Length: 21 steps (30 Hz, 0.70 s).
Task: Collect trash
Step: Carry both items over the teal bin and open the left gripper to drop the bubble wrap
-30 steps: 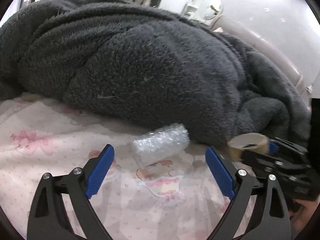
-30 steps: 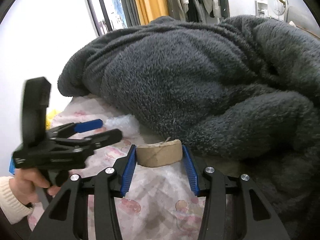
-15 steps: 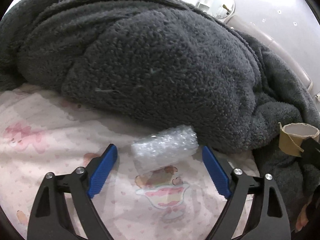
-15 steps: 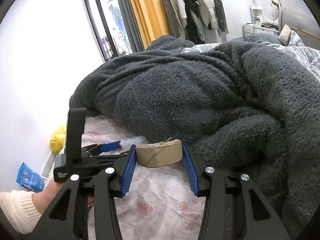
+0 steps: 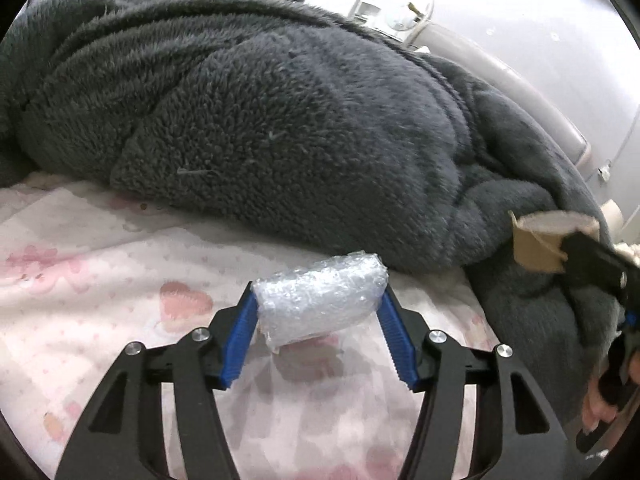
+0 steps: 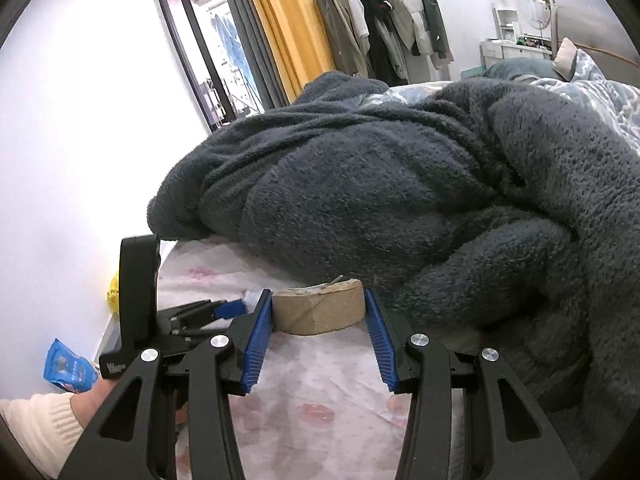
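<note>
In the left wrist view my left gripper (image 5: 318,300) is shut on a roll of clear bubble wrap (image 5: 320,300), held just over the pink-patterned bed sheet (image 5: 100,280). In the right wrist view my right gripper (image 6: 318,308) is shut on a brown cardboard tube (image 6: 320,308), held above the sheet (image 6: 320,380). The tube also shows in the left wrist view (image 5: 536,246) at the right, in the right gripper's black jaws. The left gripper shows in the right wrist view (image 6: 224,308) at the lower left.
A big dark grey fleece blanket (image 5: 280,120) is heaped on the bed behind both grippers. A blue packet (image 6: 68,368) and something yellow (image 6: 113,296) lie on the floor by the white wall. Clothes hang on a rack (image 6: 384,20) beside an orange curtain.
My left gripper has closed its jaws onto the bubble wrap roll, which lay between the open fingers before. My right gripper has risen with the cardboard tube and moved right of the left gripper.
</note>
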### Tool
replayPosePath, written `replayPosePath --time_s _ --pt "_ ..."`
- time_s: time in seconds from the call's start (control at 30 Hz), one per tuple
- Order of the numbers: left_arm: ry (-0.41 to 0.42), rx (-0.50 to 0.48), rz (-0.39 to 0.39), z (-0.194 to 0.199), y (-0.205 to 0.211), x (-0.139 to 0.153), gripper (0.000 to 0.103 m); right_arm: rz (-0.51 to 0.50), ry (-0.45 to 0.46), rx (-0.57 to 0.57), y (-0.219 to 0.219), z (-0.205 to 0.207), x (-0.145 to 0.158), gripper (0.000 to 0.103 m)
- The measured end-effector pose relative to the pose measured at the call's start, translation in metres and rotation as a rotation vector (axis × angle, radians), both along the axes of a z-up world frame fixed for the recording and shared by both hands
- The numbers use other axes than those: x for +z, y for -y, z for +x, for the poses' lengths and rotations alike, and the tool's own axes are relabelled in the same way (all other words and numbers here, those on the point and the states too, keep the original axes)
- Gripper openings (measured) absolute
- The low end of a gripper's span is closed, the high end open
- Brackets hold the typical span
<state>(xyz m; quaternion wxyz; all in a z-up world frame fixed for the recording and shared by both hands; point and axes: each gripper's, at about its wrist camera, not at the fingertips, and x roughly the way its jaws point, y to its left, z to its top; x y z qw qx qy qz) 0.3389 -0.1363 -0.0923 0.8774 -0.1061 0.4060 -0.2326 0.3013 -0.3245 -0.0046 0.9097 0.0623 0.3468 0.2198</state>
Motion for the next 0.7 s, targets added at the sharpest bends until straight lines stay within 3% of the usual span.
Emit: replayPosePath --time_s 0.23,0.7 --pt "0.042 -0.038 0.017 -0.028 -0.013 0.019 0.062 0.007 0.021 -0.001 -0.019 -0.012 0.011 0.047" --pt "0.075 0.031 0.03 -0.085 -0.057 0.045 0.062 0.051 0.05 0.016 -0.059 -0.06 0.021 0.047"
